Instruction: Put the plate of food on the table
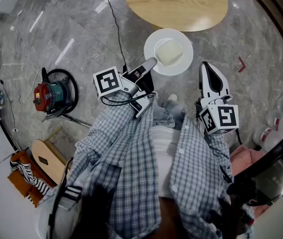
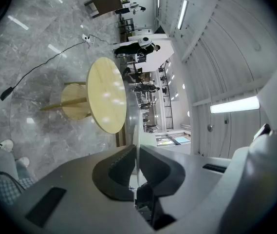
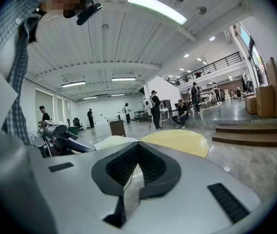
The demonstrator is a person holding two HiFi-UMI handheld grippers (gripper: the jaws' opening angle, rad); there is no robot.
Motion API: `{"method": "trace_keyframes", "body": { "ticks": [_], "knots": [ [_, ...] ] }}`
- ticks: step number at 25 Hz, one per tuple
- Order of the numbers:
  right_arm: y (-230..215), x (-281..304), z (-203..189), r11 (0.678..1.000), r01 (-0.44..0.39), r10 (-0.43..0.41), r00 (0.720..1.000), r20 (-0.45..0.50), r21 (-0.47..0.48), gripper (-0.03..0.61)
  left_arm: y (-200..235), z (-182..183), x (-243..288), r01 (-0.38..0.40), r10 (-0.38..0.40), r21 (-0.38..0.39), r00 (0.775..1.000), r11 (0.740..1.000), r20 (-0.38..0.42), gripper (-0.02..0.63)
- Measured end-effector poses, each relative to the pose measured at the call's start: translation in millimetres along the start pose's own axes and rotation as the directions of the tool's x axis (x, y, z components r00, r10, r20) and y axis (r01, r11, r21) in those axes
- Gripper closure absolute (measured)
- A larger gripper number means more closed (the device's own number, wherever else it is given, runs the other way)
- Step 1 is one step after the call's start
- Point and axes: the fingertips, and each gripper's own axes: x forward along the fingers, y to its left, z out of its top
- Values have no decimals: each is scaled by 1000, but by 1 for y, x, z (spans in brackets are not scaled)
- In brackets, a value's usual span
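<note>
In the head view, the plate (image 1: pixel 151 42) is seen held out in front of the person, above the floor and short of the round wooden table (image 1: pixel 176 4), with a pale slab of food (image 1: pixel 170 52) lying on it. Its near rim is pinched by the left gripper (image 1: pixel 150 63), while the right gripper (image 1: pixel 205 66) is held just beside the plate, apart from it. The carrying step is judged to be in hand; what is called for next is that the plate be brought forward over the tabletop, kept level, lowered and only then released. In the left gripper view, the jaws of the left gripper (image 2: pixel 134 151) are seen clamped on the plate (image 2: pixel 135 130), which shows edge-on as a thin white line; the table (image 2: pixel 106 94) appears turned sideways, so the gripper is rolled onto its side and pointed nearly level. In the right gripper view, the jaws of the right gripper (image 3: pixel 138 145) are seen pressed together with nothing between them, aimed slightly downward at the table (image 3: pixel 177 140), with the plate (image 3: pixel 110 141) showing to the left.
</note>
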Motion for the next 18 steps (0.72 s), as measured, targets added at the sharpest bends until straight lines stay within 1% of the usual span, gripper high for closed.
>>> {"method": "trace_keyframes", "body": {
  "ticks": [4,8,14,18],
  "knots": [
    [1,0,1,1000,-4,4,1000,0,0,572,-2,0,-1,2,-2,3,1000,1000,6,595],
    [-6,-1,3,1000,14,-14,1000,6,11,572,-3,1,-1,4,-4,0,1000,1000,22,595],
    [-16,-2,7,1000,2,-2,1000,5,11,571,-8,1,-3,-2,2,-4,998,1000,64,595],
    [-22,-5,2,1000,-5,5,1000,-2,9,571,-7,-3,-3,2,-1,-12,996,1000,90,595]
  ]
}}
